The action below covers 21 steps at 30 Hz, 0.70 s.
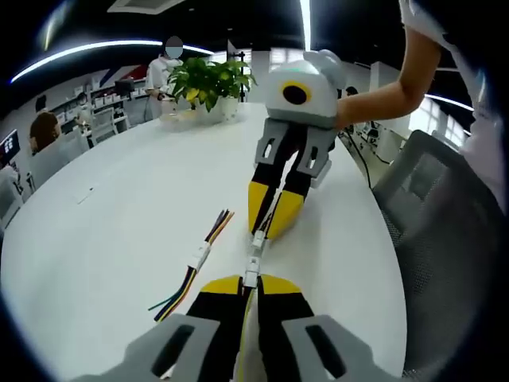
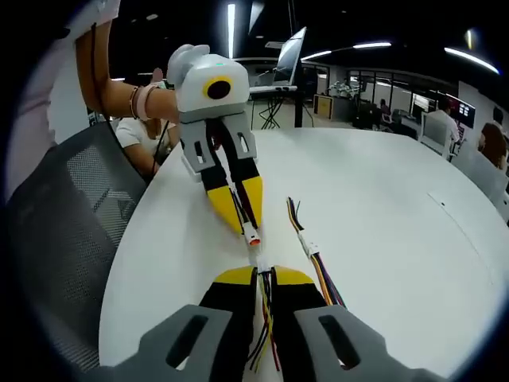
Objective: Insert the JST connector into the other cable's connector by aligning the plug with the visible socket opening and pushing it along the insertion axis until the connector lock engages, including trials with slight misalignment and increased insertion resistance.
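Observation:
On the white table [image 1: 103,207] my left gripper [image 1: 248,283] is shut on a cable whose white connector [image 1: 251,272] pokes out past its yellow tips. Facing it, my right gripper [image 1: 269,228] is shut on the other cable, with its connector [image 1: 258,240] end to end against the first. In the right gripper view, my right gripper [image 2: 262,275] holds multi-coloured wires with a white plug [image 2: 259,259], which meets the orange-tipped connector [image 2: 252,236] at the tips of my left gripper [image 2: 245,223]. I cannot tell how deep the plug sits.
A spare cable [image 1: 199,256] with a white connector lies left of the joint, also seen as the spare cable [image 2: 310,248]. A potted plant [image 1: 208,83] stands at the table's far end. A mesh chair [image 1: 441,207] is by the table edge. People sit in the background.

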Motion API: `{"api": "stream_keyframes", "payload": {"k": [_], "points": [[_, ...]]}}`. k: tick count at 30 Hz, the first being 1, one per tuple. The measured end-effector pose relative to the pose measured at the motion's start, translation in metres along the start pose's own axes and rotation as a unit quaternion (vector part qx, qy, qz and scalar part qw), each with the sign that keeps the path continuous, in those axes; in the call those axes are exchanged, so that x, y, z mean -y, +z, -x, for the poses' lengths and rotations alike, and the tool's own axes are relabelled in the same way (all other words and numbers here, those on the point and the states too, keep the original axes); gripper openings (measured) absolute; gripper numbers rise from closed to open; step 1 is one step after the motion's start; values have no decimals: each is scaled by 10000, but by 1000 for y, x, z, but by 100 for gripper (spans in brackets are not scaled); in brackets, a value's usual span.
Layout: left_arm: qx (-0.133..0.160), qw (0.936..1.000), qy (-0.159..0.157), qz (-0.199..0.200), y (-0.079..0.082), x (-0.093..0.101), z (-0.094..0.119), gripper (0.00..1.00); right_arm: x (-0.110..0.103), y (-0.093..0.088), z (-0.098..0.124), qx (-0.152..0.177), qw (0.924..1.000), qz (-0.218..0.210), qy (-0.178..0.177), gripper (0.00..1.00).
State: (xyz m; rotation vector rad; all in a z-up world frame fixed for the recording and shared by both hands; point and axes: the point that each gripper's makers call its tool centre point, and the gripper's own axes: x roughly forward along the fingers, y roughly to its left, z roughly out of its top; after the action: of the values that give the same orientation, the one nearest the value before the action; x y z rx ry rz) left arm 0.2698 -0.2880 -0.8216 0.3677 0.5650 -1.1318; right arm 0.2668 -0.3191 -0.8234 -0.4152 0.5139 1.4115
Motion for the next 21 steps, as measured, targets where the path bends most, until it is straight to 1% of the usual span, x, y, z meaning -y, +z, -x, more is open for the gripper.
{"api": "stream_keyframes", "payload": {"k": [4, 12, 16, 21], "points": [[-10, 10000, -36, -14, 2, 2, 2, 1, -4, 5, 2, 27, 10000, 21, 24, 3], [-104, 9997, -136, -169, 6, 6, 1, 1, -6, 9, 2, 55, 9999, 80, 75, 3], [-52, 9998, -120, -124, 11, 4, 2, 1, -6, 9, 2, 50, 9999, 129, 80, 3], [-79, 9997, -159, -162, 12, 5, 1, 1, -5, 13, 2, 95, 9999, 128, 62, 3]]}}
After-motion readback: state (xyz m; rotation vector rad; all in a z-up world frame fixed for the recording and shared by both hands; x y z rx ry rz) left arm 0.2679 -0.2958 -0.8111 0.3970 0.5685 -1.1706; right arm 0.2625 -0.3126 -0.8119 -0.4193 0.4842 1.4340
